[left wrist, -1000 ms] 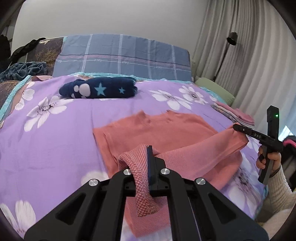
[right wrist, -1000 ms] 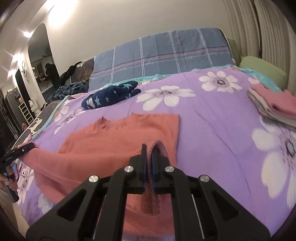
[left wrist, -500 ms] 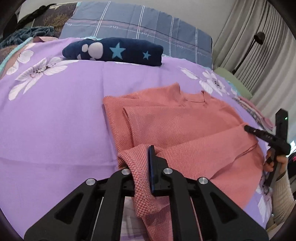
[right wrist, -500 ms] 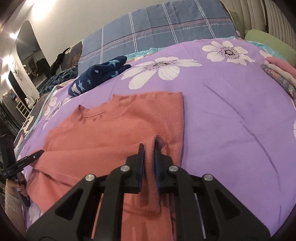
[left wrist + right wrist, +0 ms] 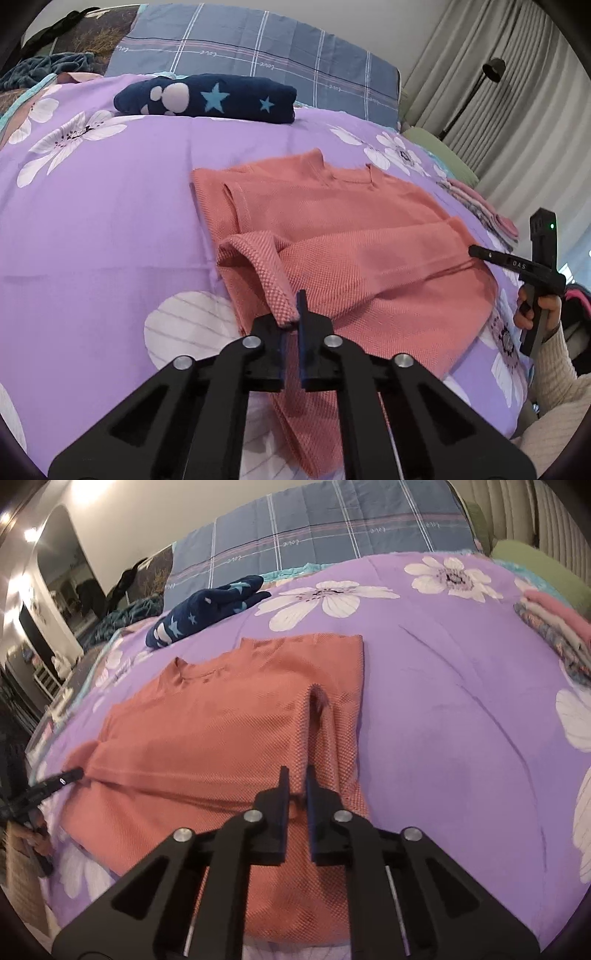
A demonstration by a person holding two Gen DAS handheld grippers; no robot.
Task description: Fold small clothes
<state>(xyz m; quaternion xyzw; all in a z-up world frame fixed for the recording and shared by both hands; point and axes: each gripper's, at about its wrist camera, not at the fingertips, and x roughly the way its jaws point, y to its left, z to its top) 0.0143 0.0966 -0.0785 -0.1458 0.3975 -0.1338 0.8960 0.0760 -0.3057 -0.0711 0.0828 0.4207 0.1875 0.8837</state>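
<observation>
Coral top [image 5: 332, 229] (folded) between grippers

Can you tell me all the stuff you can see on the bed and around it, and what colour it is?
Shirt: one, salmon pink, flat mid-bed, bottom edge folded up.
Bedspread: one, purple with white flowers, covering the bed.
Folded blanket: one, navy with stars and paw print, far side near the pillow.
Pillow: one, blue-grey plaid, at the headboard.
Stack of folded clothes: one, pink and patterned, right edge of the bed.
Floor lamp: one, black, by the curtains.
Curtains: grey, right side.
Left claw: black, slightly parted, shirt's edge between its fingers.
Right claw: black, slightly parted, over a ridge of the shirt.
</observation>
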